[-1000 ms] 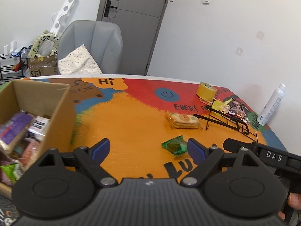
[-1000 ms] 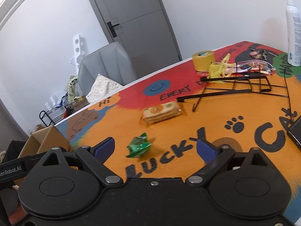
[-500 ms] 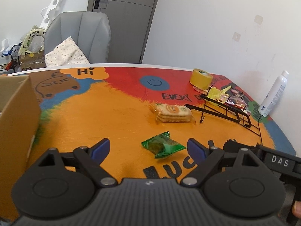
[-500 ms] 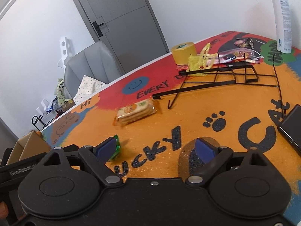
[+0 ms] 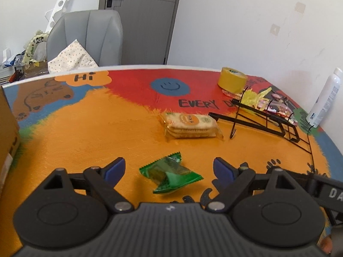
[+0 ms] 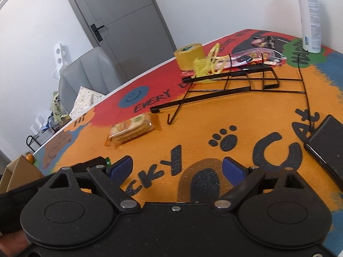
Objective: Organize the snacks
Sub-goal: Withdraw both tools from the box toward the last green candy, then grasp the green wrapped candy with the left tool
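A green snack packet [image 5: 170,173] lies on the orange tabletop between the blue pads of my open left gripper [image 5: 169,169]; no contact shows. A cracker pack [image 5: 189,125] lies flat farther back; it also shows in the right wrist view [image 6: 130,131]. My right gripper [image 6: 178,168] is open and empty over the black lettering, right of the left gripper. Only a sliver of the green packet [image 6: 107,160] shows behind the right gripper's left finger. The cardboard box [image 5: 7,124] stands at the left table edge, contents hidden.
A black wire rack [image 5: 265,120] lies tipped over at the right. Behind it are a yellow tape roll [image 5: 232,80], yellow wrappers [image 5: 254,96] and a white bottle [image 5: 324,99]. A dark phone [image 6: 327,142] lies at the right. A grey chair [image 5: 90,36] stands behind the table.
My left gripper swung right, away from the box, and closed in on the green packet, which now lies between its fingers. My right gripper moved right; the packet slid behind its left finger.
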